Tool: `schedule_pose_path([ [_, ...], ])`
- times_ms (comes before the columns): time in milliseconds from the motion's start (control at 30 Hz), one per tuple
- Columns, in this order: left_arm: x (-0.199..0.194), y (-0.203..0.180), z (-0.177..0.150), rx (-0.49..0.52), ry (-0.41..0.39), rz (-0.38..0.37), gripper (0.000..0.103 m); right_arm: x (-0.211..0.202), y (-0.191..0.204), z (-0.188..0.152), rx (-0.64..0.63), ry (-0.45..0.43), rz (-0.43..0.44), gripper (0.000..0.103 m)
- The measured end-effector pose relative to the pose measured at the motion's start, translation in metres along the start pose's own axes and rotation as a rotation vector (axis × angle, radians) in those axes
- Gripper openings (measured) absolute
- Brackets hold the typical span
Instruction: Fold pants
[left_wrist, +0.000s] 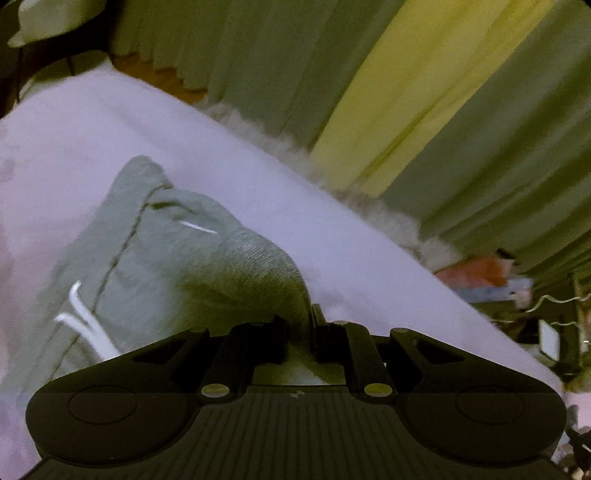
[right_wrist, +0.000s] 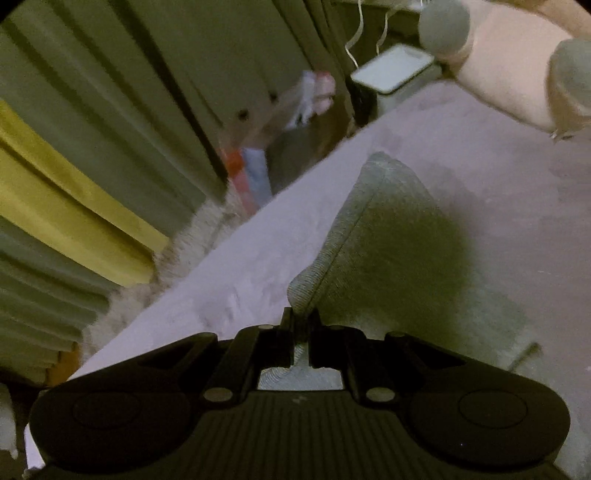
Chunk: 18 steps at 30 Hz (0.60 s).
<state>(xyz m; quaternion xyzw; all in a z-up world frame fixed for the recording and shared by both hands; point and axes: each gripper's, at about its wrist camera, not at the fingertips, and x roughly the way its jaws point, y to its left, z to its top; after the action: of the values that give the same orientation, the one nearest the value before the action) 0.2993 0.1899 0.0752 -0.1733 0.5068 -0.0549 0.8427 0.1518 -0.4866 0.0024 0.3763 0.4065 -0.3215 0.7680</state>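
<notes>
While the left gripper (left_wrist: 300, 325) pinched a fold of the grey knit fabric pants (left_wrist: 177, 258), they trailed toward ten o'clock over the pale lilac bedsheet (left_wrist: 332, 229); the right gripper (right_wrist: 302, 328) clamped another edge, cloth rising toward one o'clock.

Left gripper (left_wrist: 300, 323) and right gripper (right_wrist: 302, 325) each sit bottom centre, jaws clamped (fabric pinched between).

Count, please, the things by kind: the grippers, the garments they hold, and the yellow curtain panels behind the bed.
Grippers: 2, the left gripper and the right gripper, jaws closed on cloth.
Garments: 1, the grey pants.
Yellow curtain panels: 1, the yellow curtain panel.
Total: 4
</notes>
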Motion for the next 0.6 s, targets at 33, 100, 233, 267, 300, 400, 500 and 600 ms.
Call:
schedule_pose_path([
  [33, -0.014, 0.003, -0.009, 0.011, -0.021, -0.012, 0.014, -0.015, -0.005, -0.006, -0.002, -0.018, 0.018, 0.006],
  [100, -0.044, 0.009, -0.033, 0.036, -0.06, -0.021, 0.014, -0.047, -0.015, -0.021, -0.01, -0.058, 0.051, 0.006],
  [233, -0.079, 0.031, -0.076, 0.046, -0.108, -0.049, 0.014, -0.101, -0.045, -0.061, -0.022, -0.11, 0.105, 0.006],
  [267, -0.086, 0.04, -0.087, 0.041, -0.112, -0.061, 0.014, -0.111, -0.053, -0.071, -0.025, -0.12, 0.115, 0.006],
  [300, -0.091, 0.046, -0.096, 0.03, -0.116, -0.071, 0.014, -0.119, -0.061, -0.081, -0.026, -0.127, 0.123, 0.006],
  [400, -0.1, 0.071, -0.116, 0.002, -0.118, -0.088, 0.014, -0.139, -0.091, -0.115, -0.01, -0.133, 0.148, 0.006],
  [500, -0.102, 0.079, -0.134, 0.017, -0.133, -0.079, 0.014, -0.141, -0.119, -0.148, 0.01, -0.105, 0.15, 0.006],
  [600, -0.097, 0.093, -0.156, -0.009, -0.135, -0.085, 0.014, -0.133, -0.144, -0.172, 0.049, -0.058, 0.149, 0.006],
])
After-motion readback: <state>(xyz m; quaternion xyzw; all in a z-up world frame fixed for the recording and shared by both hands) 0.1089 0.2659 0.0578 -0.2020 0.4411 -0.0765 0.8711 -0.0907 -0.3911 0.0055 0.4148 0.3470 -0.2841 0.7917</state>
